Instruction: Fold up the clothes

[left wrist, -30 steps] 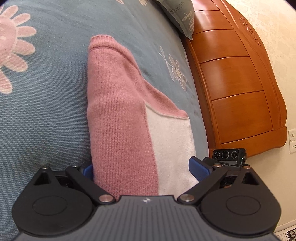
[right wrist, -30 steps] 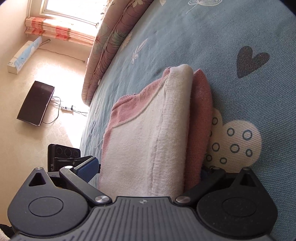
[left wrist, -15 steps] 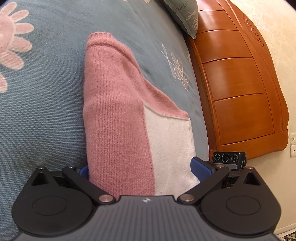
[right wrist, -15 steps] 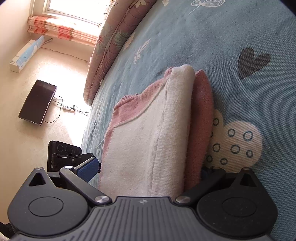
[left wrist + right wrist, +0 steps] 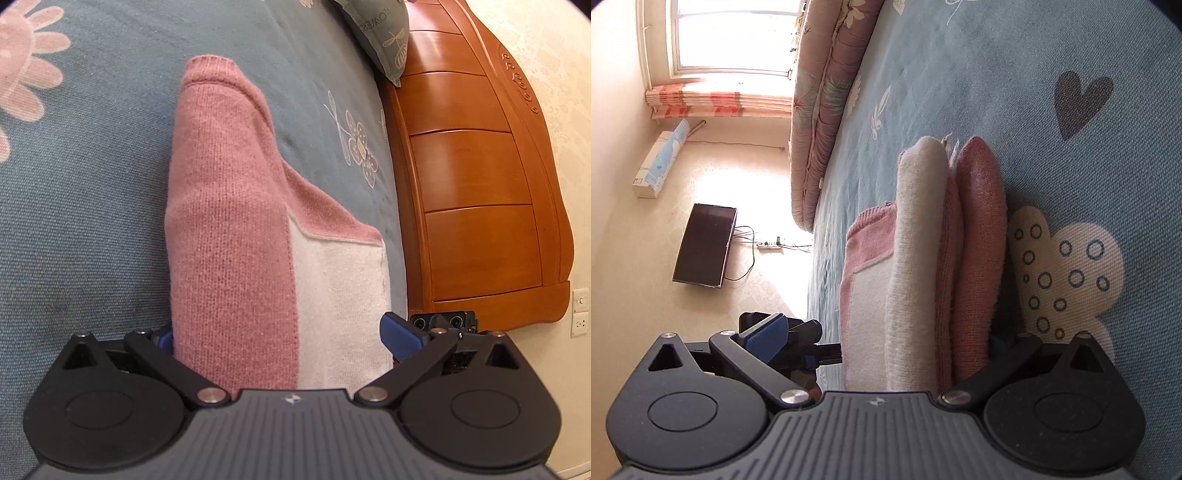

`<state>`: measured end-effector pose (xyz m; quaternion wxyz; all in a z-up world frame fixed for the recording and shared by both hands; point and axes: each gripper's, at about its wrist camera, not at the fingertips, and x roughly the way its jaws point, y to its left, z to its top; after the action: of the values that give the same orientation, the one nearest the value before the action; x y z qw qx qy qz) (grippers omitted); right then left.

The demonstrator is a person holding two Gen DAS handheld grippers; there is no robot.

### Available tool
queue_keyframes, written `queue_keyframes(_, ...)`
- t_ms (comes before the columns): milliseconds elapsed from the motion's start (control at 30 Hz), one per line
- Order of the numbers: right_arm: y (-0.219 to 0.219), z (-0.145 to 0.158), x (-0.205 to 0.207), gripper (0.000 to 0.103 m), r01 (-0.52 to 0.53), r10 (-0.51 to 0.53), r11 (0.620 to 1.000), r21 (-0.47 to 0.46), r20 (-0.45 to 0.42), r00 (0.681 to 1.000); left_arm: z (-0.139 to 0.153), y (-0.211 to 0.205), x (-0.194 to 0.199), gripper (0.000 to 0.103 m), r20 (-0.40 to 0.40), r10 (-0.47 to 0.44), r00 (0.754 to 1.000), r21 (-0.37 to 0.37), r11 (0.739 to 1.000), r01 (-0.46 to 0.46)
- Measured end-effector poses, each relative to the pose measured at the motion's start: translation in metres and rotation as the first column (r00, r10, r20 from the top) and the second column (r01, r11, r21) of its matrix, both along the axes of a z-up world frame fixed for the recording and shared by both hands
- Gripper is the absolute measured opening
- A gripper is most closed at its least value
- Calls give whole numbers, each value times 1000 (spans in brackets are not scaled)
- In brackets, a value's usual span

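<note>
A folded pink and white sweater (image 5: 236, 236) lies on the blue patterned bedspread (image 5: 81, 221). My left gripper (image 5: 282, 334) is open, its fingers straddling one end of the stack: the left pad is tucked between sweater and bed, and the right blue pad (image 5: 400, 332) stands at the white edge. In the right wrist view the sweater (image 5: 916, 258) shows edge-on in several layers. My right gripper (image 5: 884, 336) is open around the other end; its left blue pad (image 5: 768, 332) stands apart from the cloth, and its right finger is hidden beneath the stack.
A wooden headboard (image 5: 476, 177) and a grey pillow (image 5: 380, 33) lie beyond the sweater. A rolled quilt (image 5: 827, 92) sits along the bed's edge. A dark screen (image 5: 703, 251) and a power strip (image 5: 770, 246) are on the floor below the window (image 5: 731, 33).
The right wrist view has swung so the sweater stack now shows edge-on, and more of the window is in view. The left view has shifted slightly. Both grippers stay open around the sweater.
</note>
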<state>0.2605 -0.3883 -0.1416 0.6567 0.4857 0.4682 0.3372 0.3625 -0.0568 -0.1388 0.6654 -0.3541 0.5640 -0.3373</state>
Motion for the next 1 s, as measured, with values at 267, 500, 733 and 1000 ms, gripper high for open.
queue_keyframes(267, 3, 12, 2, 103, -29, 29, 999, -46, 5, 1000, 11, -6, 1, 101, 28, -34, 999, 8, 999, 34)
queue_keyframes(500, 12, -1, -11, 103, -63, 63, 992, -112, -4, 998, -10, 1, -9, 101, -15, -21, 1000, 34, 999, 22)
queue_keyframes(733, 11, 15, -7, 103, -40, 41, 999, -21, 21, 999, 4, 0, -9, 101, -6, -27, 1000, -25, 999, 26)
queue_keyframes(1000, 11, 39, -4, 103, -39, 44, 997, -66, 73, 996, 28, -13, -9, 101, 62, -47, 997, -53, 997, 50)
